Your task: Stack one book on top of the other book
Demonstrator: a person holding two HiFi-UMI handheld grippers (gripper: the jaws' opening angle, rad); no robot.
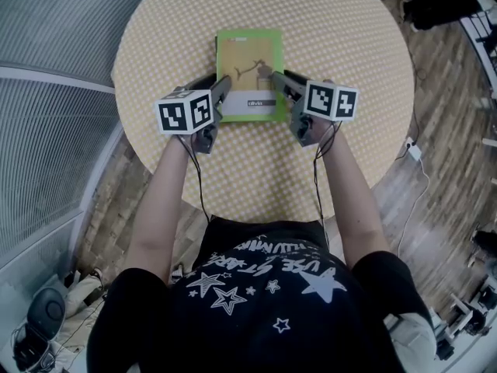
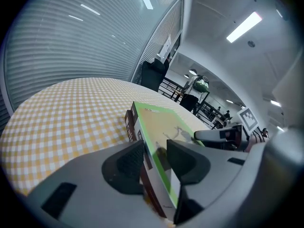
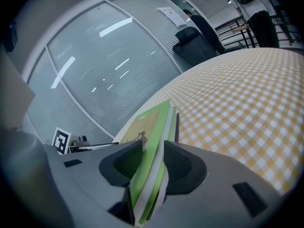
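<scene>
A green book [image 1: 248, 72] lies on a dark brown book [image 2: 131, 125] in the middle of the round checked table [image 1: 326, 37]. My left gripper [image 1: 224, 84] is shut on the green book's near left corner, one jaw over the cover and one below. In the left gripper view [image 2: 155, 160] the brown book's edge also runs between the jaws; whether it is clamped too I cannot tell. My right gripper [image 1: 272, 78] is shut on the near right corner of the green book [image 3: 149, 125], with the dark book [image 3: 177, 127] showing just behind the pad.
The yellow-and-white cloth spreads on all sides of the books. A glass wall with blinds [image 1: 46, 123] curves along the left. Cables and a white plug [image 1: 411, 150] lie on the wooden floor at the right. Chairs [image 2: 152, 75] stand beyond the table.
</scene>
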